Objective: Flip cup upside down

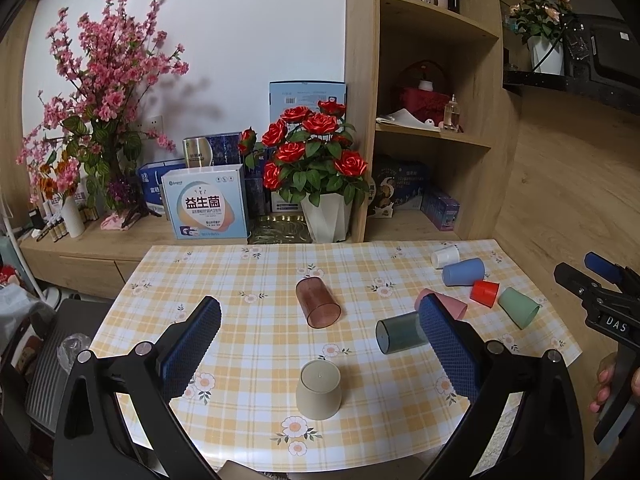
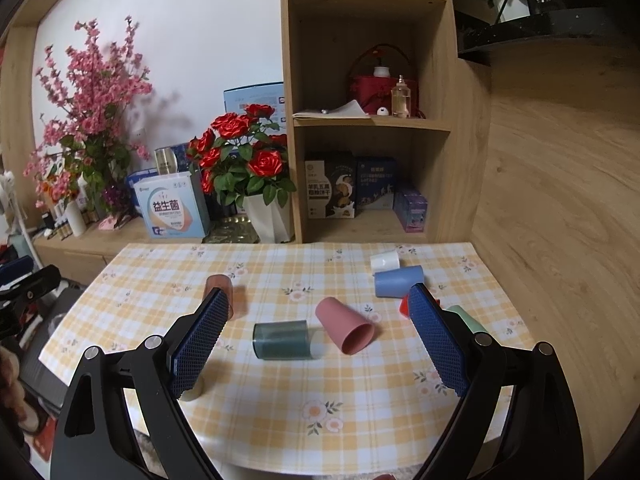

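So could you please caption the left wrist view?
Open left gripper above an upside-down beige cup, other cups lying sideways.

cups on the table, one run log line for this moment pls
left gripper open, empty | right gripper open, empty | beige cup upside down | teal cup on side

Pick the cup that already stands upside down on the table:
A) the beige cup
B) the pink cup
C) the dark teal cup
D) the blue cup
A: the beige cup stands mouth-down with its closed base up, while the pink cup, blue cup and dark teal cup all lie on their sides.
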A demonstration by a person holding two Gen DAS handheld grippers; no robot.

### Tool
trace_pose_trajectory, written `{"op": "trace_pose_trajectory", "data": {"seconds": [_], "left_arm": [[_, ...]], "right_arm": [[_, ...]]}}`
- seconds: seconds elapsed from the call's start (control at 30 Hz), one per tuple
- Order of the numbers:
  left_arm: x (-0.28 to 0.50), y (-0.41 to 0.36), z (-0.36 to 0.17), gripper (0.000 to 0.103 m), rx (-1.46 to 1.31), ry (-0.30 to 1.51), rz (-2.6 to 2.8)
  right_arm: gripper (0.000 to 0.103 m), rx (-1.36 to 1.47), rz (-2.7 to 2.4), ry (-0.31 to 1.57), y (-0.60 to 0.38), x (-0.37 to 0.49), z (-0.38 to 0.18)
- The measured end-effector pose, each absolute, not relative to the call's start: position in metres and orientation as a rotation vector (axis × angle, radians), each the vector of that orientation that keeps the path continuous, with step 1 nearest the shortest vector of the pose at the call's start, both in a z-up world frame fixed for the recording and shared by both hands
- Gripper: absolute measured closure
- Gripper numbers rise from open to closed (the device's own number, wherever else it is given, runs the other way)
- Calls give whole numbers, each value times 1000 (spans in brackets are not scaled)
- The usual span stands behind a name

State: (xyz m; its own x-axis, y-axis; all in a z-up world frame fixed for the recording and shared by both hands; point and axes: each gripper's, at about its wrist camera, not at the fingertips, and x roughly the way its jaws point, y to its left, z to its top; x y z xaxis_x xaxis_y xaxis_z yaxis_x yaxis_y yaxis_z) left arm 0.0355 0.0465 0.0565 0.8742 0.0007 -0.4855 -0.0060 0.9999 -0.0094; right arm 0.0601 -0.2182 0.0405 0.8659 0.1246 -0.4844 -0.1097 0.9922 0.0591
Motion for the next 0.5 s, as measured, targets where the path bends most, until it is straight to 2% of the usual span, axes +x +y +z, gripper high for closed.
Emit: {"op": "trace_pose_trajectory", "data": {"seconds": [0.5], "left_arm": [[34, 45, 56, 6, -9, 501, 5]], "right_arm": [[15, 33, 115, 510, -219, 60, 40]]}}
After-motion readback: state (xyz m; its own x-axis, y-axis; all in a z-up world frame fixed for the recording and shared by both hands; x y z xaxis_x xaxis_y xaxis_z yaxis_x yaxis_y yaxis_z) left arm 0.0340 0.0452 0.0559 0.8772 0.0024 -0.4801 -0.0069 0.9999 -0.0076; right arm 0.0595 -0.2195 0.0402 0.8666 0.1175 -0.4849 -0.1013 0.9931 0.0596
